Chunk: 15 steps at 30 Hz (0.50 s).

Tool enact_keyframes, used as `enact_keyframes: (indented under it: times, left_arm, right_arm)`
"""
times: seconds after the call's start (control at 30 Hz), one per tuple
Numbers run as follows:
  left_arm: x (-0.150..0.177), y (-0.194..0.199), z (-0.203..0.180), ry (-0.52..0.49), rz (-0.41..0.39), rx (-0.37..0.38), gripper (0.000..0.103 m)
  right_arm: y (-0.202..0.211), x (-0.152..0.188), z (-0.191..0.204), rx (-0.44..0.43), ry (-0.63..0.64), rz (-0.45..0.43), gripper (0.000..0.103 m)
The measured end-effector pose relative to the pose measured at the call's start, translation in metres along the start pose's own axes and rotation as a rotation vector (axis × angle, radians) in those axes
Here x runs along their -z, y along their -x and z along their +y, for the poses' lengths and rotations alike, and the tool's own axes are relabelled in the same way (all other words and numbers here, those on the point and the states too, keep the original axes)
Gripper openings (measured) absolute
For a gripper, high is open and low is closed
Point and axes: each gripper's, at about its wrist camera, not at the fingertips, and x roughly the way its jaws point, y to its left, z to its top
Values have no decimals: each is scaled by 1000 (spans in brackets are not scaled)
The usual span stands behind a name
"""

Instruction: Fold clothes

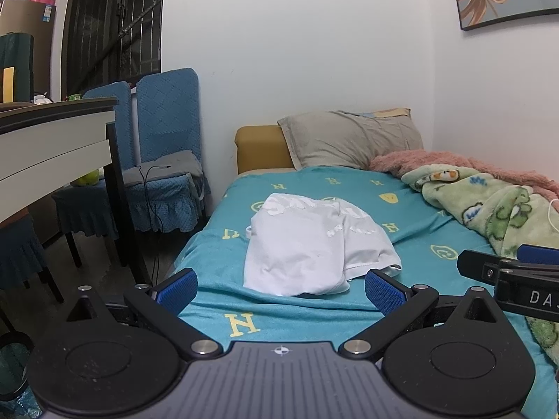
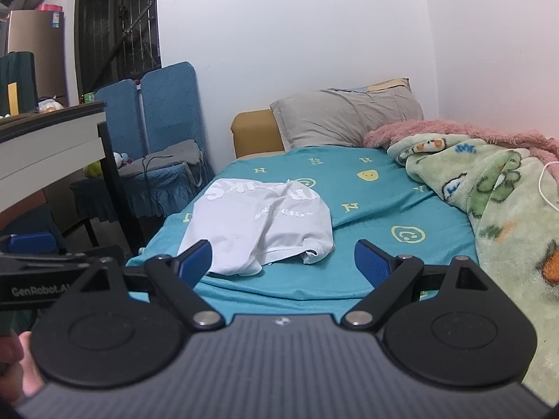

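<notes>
On bed: shirt (image 1: 307, 244) lies mid-sheet (image 1: 412, 251), white, loosely doubled over, hem ruffled at 6 o'clock.
Stage: fits a half-made fold or a rough finished one.
Left gripper (image 1: 279, 288): released, empty, short of hem.
Right gripper (image 2: 283, 262): released, empty.
Blanket (image 2: 506, 209): 3 o'clock.

A shirt (image 1: 307, 244) lies mid-bed (image 1: 314, 317), pillow (image 1: 349, 138) behind, blanket (image 1: 496, 209) right.

A white shirt (image 1: 307, 244) with white lettering lies on a teal sheet (image 1: 412, 244) printed with yellow letters and smileys, beside a green cartoon blanket (image 2: 506, 202), grey pillow (image 1: 349, 138) and blue chairs (image 1: 164, 122).
</notes>
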Motion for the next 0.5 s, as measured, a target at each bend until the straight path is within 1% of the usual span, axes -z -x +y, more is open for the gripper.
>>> enact_keyframes:
  times: [0.23, 0.5]
  left_arm:
    - [-4, -1, 2, 4, 5, 3, 103]
    - [-3, 3, 4, 15, 0, -9, 103]
  right_arm:
    - [1, 4, 3, 1, 5, -8, 90]
    - [3, -3, 1, 6, 10, -11, 90]
